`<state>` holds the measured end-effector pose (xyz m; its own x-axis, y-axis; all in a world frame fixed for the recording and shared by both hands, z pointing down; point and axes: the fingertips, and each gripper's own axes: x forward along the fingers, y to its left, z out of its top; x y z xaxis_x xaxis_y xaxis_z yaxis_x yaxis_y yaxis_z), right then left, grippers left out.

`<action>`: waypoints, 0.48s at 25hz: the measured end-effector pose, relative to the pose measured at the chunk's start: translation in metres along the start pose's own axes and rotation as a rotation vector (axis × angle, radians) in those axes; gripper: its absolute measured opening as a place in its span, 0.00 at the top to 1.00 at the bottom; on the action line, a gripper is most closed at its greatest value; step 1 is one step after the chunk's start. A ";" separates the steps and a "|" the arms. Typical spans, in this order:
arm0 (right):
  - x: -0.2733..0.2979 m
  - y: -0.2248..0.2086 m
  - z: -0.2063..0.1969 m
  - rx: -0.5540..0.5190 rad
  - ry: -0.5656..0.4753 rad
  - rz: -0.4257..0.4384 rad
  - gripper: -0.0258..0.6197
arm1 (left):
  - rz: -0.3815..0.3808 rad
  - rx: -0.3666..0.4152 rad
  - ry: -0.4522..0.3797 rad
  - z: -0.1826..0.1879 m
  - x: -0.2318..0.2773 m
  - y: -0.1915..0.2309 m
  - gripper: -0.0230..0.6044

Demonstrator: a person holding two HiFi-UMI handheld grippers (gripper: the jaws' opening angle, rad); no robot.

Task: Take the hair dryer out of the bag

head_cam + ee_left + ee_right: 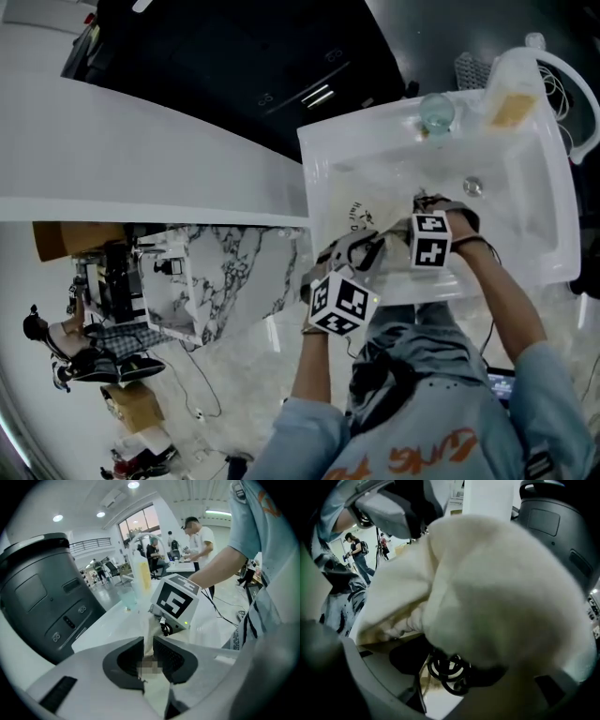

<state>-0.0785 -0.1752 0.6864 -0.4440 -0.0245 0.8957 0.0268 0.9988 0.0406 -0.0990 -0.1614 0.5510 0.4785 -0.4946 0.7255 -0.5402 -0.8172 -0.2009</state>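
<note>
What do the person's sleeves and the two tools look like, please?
The left tool has a pale grey shell with black ribbed pads. The right tool is pale grey too. Each carries a white cube with black square markers; a small green light shows on the right one. The person wears light blue sleeves.
</note>
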 end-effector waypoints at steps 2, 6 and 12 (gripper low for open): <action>-0.002 0.000 0.000 0.002 -0.006 -0.008 0.59 | 0.047 -0.087 -0.008 -0.018 -0.021 0.007 0.84; -0.006 0.001 -0.002 0.029 -0.035 -0.014 0.62 | 0.136 -0.225 0.081 -0.082 -0.057 0.015 0.76; -0.018 0.000 0.001 0.016 -0.056 -0.085 0.64 | 0.149 -0.310 0.228 -0.158 -0.055 0.000 0.67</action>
<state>-0.0712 -0.1747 0.6697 -0.4939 -0.1075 0.8629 -0.0276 0.9938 0.1080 -0.2346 -0.0878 0.6149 0.2321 -0.4939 0.8380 -0.7919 -0.5962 -0.1320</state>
